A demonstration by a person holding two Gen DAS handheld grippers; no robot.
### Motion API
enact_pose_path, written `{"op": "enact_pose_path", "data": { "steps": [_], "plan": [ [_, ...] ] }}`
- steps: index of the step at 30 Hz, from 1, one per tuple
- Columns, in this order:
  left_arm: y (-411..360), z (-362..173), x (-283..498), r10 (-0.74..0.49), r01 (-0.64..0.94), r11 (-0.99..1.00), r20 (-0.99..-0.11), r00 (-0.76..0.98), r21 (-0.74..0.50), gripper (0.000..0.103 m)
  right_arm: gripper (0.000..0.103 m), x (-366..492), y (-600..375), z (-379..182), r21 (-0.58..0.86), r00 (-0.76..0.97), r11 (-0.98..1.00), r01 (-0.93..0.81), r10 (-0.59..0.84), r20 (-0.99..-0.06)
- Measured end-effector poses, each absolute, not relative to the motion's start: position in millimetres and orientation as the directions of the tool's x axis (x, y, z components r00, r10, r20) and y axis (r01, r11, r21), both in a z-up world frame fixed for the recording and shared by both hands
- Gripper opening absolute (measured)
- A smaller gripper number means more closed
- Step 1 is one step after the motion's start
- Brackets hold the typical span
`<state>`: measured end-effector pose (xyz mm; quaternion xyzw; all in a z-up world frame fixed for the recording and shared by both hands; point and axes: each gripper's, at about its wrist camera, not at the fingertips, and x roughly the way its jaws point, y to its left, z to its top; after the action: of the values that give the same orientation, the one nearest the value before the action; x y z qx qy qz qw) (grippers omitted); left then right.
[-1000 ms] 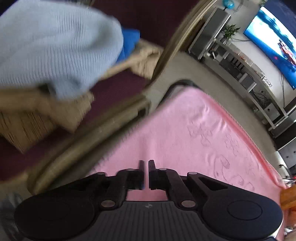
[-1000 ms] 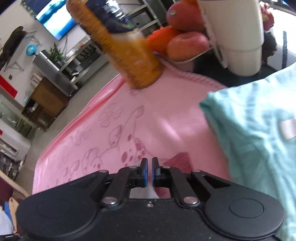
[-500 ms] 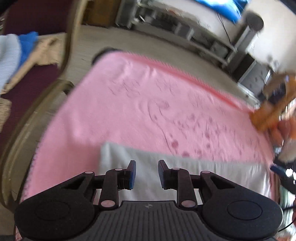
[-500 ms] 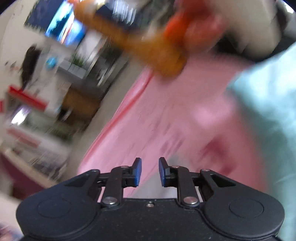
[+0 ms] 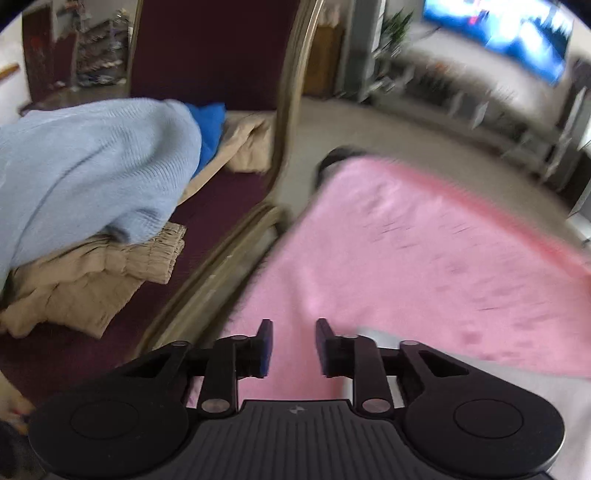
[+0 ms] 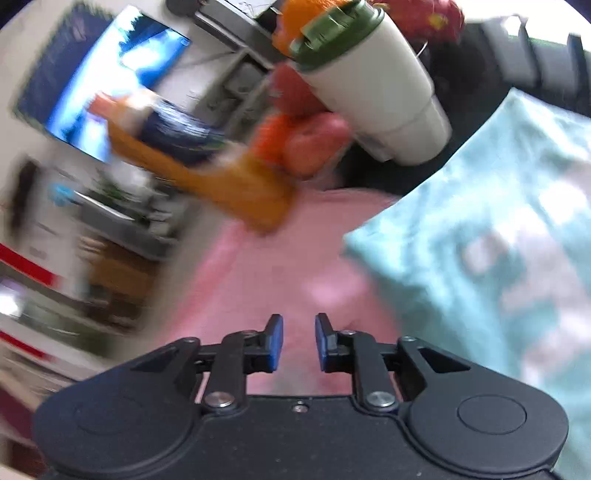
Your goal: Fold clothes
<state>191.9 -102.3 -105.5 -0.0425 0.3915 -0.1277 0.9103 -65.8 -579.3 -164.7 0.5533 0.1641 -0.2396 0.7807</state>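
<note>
A pink blanket point(image 5: 424, 258) covers the table. A folded pale grey garment point(image 5: 517, 380) lies on it at the lower right of the left wrist view. My left gripper point(image 5: 293, 328) hovers above the pink cloth, jaws opening, nothing between them. A heap of unfolded clothes sits on a chair to the left: a light blue knit point(image 5: 92, 173) over beige garments point(image 5: 92, 280). In the right wrist view my right gripper point(image 6: 298, 323) also hangs over the pink blanket point(image 6: 280, 280), its jaws opening and empty. A folded teal garment point(image 6: 480, 258) lies to its right.
A maroon chair with a gold frame point(image 5: 288, 122) stands left of the table. At the table's far end stand an orange bottle point(image 6: 207, 177), a white tumbler with green lid point(image 6: 376, 85) and red and orange fruit point(image 6: 306, 136). A television point(image 5: 498, 33) glows behind.
Both grippers let go of the grey garment, opened, and lifted off it. The left view swung towards the chair with the clothes pile; the right view rolled and drew back from the bottle.
</note>
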Motion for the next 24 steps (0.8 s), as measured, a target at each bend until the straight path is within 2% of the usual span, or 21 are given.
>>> {"op": "enact_pose_path", "data": {
  "steps": [3, 5, 7, 10, 14, 18, 24],
  "plan": [
    [-85, -101, 159, -0.427, 0.290, 0.904, -0.678, 0.599, -0.313, 0.030, 0.031, -92, -553, -145, 0.863, 0.910, 0.293, 0.412, -0.093, -0.403],
    [-79, -106, 145, -0.504, 0.341, 0.863, -0.686, 0.525, -0.373, 0.030, 0.035, -106, -536, -143, 0.876, 0.926, 0.315, 0.364, -0.025, -0.376],
    [-86, -117, 141, -0.500, 0.359, 0.861, -0.723, 0.476, -0.359, 0.029, 0.035, -108, -524, -149, 0.854, 0.903, 0.339, 0.395, 0.025, -0.428],
    [-103, -129, 140, -0.462, 0.391, 0.871, -0.770, 0.440, -0.299, 0.027, 0.035, -90, -509, -164, 0.766, 0.818, 0.395, 0.508, 0.056, -0.572],
    [-119, -140, 147, -0.484, 0.433, 0.846, -0.786, 0.384, -0.310, 0.027, 0.032, -59, -494, -179, 0.645, 0.712, 0.506, 0.573, 0.083, -0.698],
    [-132, -146, 138, -0.452, 0.487, 0.840, -0.807, 0.380, -0.241, 0.027, 0.032, -55, -484, -177, 0.563, 0.665, 0.569, 0.599, 0.039, -0.746],
    [-120, -148, 99, -0.465, 0.520, 0.818, -0.815, 0.347, -0.245, 0.033, 0.033, -96, -485, -168, 0.568, 0.693, 0.574, 0.589, 0.002, -0.721]
  ]
}}
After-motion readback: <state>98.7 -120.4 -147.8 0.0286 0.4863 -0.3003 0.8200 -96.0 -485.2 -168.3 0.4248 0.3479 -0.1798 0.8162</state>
